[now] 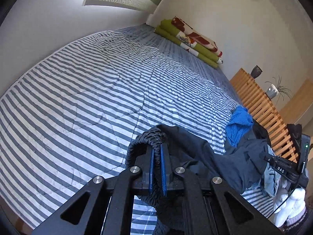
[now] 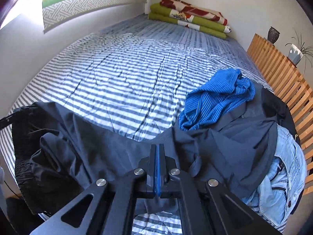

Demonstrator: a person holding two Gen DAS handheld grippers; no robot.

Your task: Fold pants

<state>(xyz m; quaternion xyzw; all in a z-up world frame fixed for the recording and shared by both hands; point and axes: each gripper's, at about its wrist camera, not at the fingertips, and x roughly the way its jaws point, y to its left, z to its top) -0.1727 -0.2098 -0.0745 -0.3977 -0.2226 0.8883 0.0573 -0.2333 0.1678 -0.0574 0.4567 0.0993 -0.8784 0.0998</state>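
Observation:
Dark navy pants [image 1: 197, 146] lie bunched at the near edge of the striped bed [image 1: 97, 90]. My left gripper [image 1: 156, 146] is shut on their gathered elastic waistband [image 1: 148, 135], which hangs lifted between the blue pads. In the right wrist view the pants [image 2: 93, 143] stretch across the front, the waistband [image 2: 23, 121] at the far left. My right gripper [image 2: 157, 145] is shut, pads together, with the pants' cloth pinched at its tips and draped around them. The right gripper's body [image 1: 283, 168] shows at the right edge of the left view.
A crumpled blue striped garment [image 2: 219, 99] and light denim jeans [image 2: 283, 168] lie in a pile on the right. Folded green and red blankets [image 2: 187, 17] sit at the far end. A slatted wooden rail [image 2: 283, 74] borders the bed's right side, with a vase [image 2: 273, 34] and a plant [image 2: 297, 52].

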